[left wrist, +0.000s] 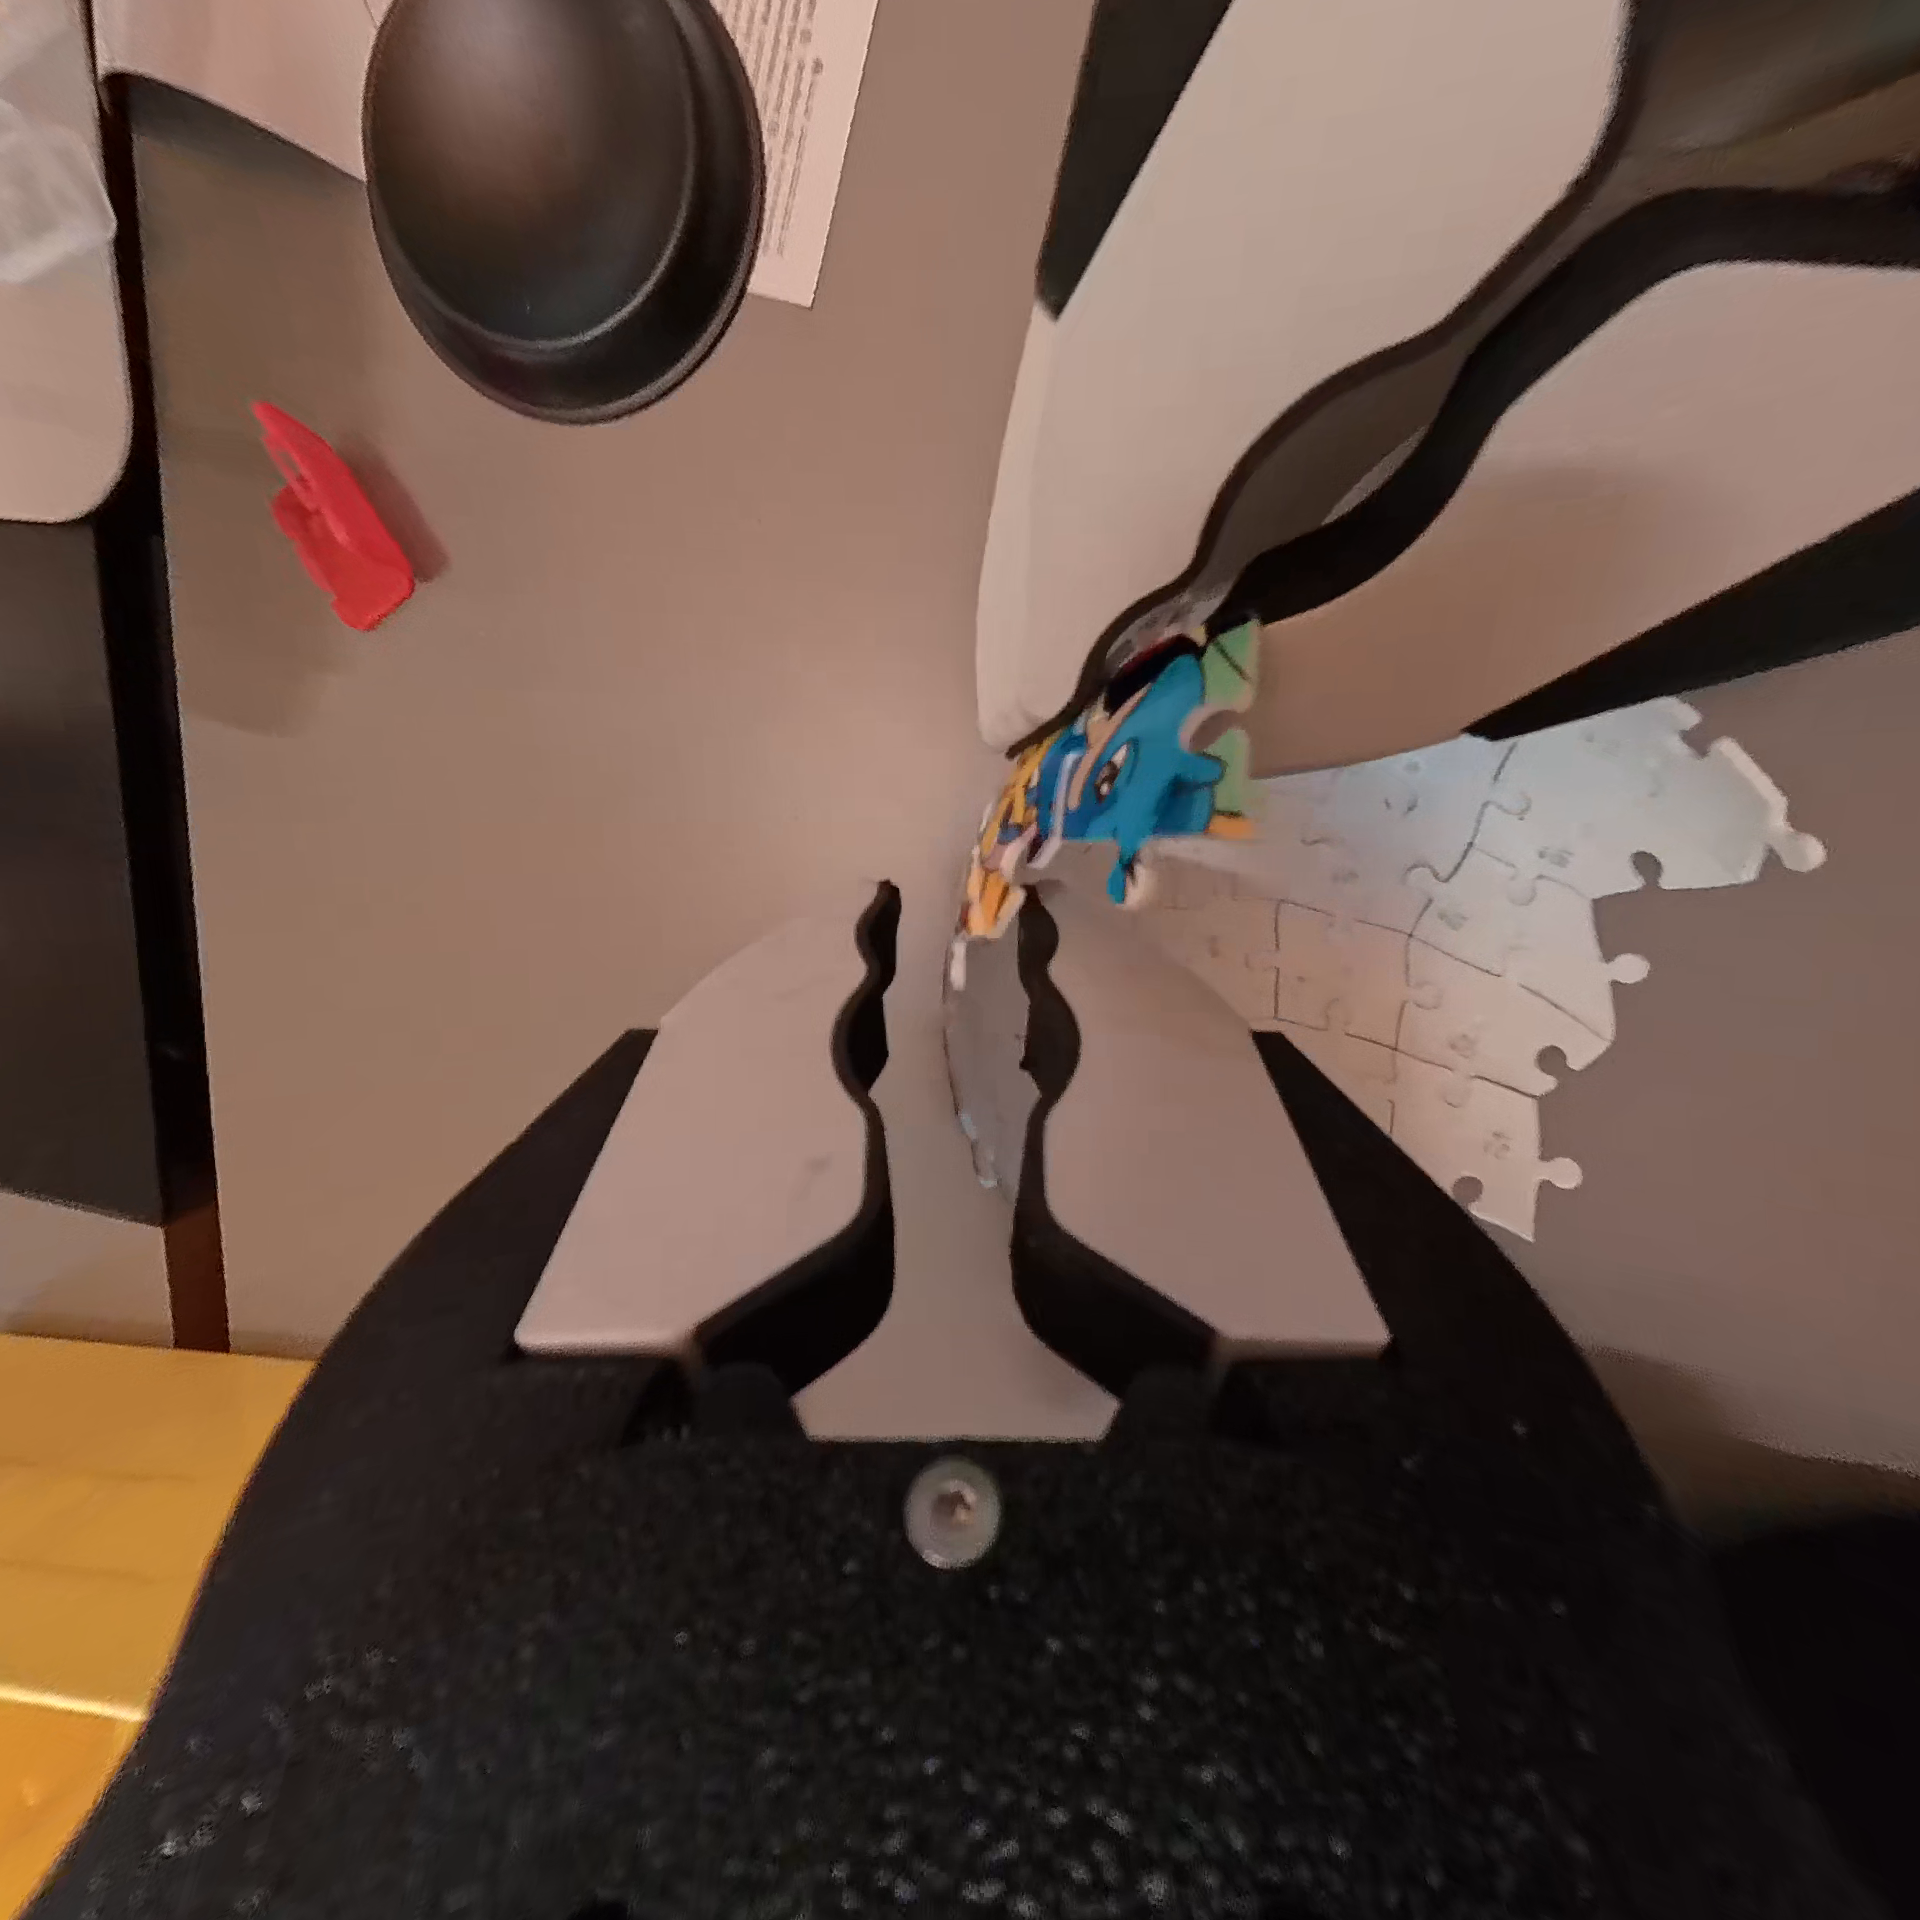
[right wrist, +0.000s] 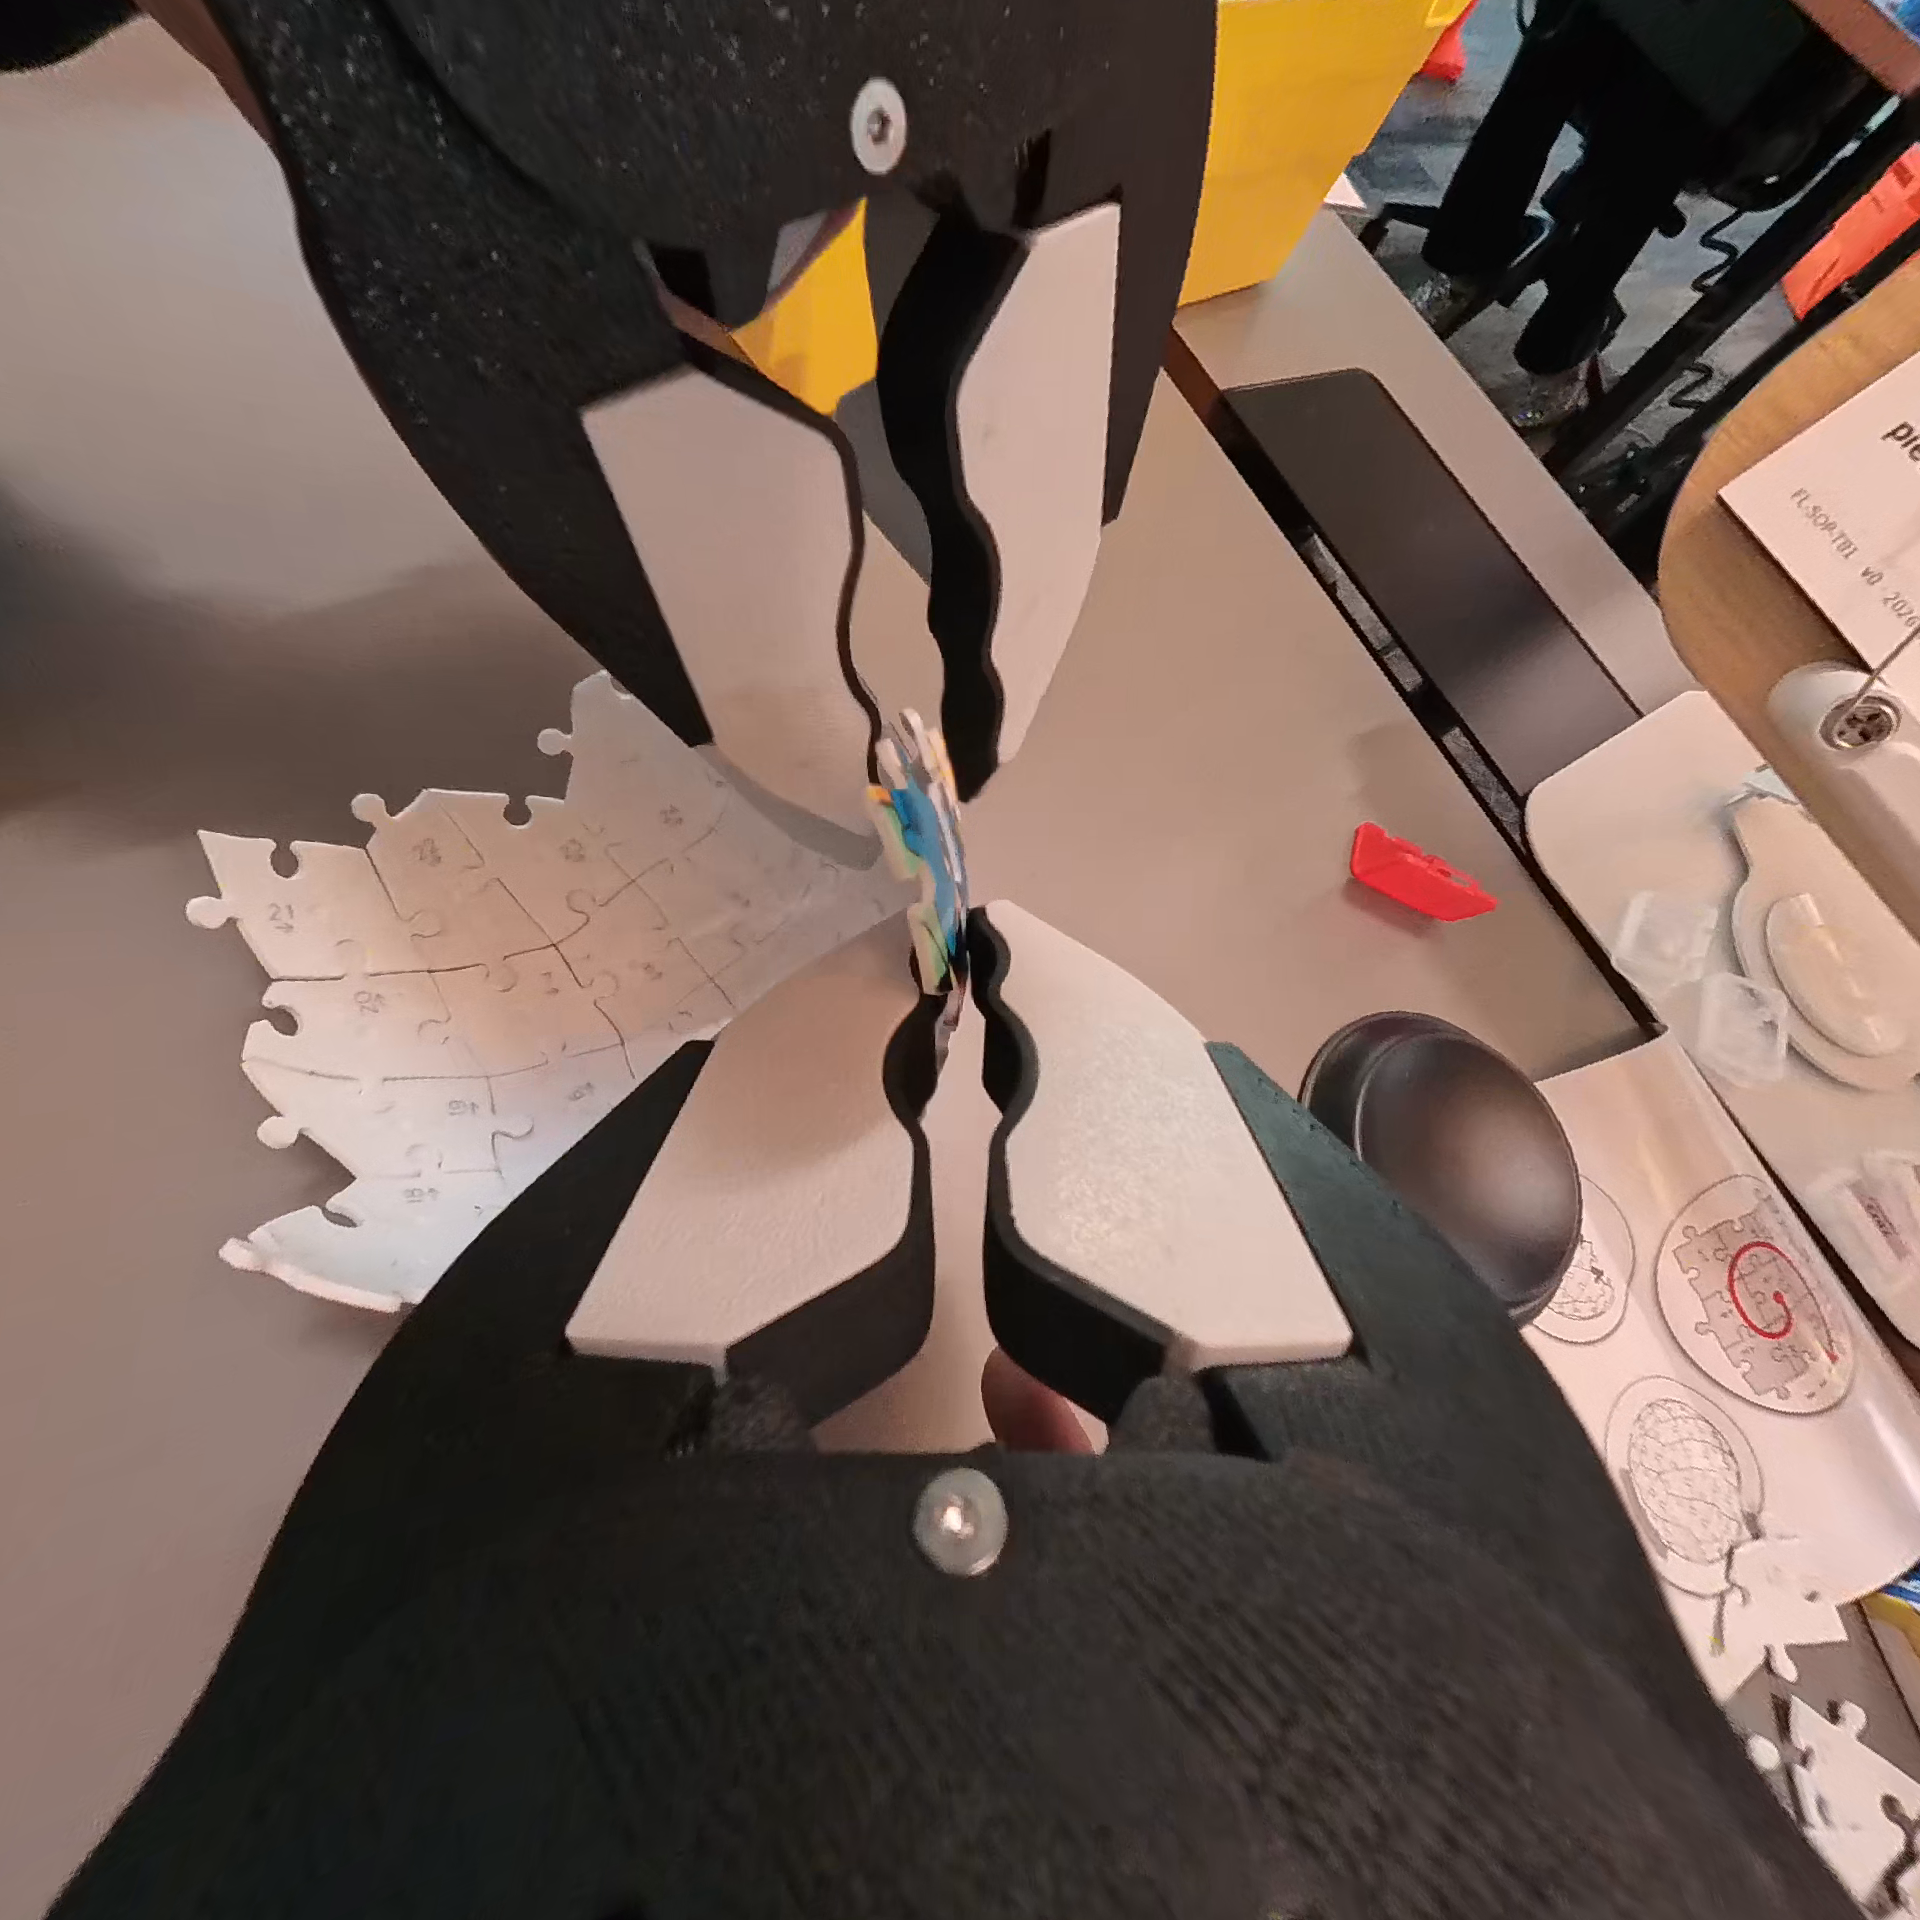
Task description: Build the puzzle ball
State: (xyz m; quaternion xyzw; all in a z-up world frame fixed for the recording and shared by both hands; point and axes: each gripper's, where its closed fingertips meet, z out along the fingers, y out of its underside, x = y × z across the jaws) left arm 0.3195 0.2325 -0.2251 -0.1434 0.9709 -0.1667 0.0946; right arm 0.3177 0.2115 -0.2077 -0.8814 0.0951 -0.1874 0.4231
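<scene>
The puzzle ball is a partly built curved shell, its white numbered inner face (left wrist: pixel 1455 935) turned toward both cameras (right wrist: pixel 468 966). At its rim is a coloured piece printed with a blue cartoon figure (left wrist: pixel 1143 790), seen edge-on in the right wrist view (right wrist: pixel 925 852). My right gripper (right wrist: pixel 961 945) is shut on this coloured piece; in the left wrist view it (left wrist: pixel 1164 675) reaches in from the upper right. My left gripper (left wrist: pixel 961 904) has its fingers a little apart on either side of the shell's rim, with grey table showing in the gap. It (right wrist: pixel 920 758) comes from above, tip to tip with the right one.
A black dome-shaped stand (left wrist: pixel 561 197) (right wrist: pixel 1444 1143) and a small red plastic part (left wrist: pixel 332 520) (right wrist: pixel 1418 883) sit on the grey table. A yellow bin (right wrist: pixel 1299 156), an instruction sheet with diagrams (right wrist: pixel 1714 1351) and a loose white piece (right wrist: pixel 1818 1766) lie nearby. Both grippers' tips are close together, under 4 cm apart.
</scene>
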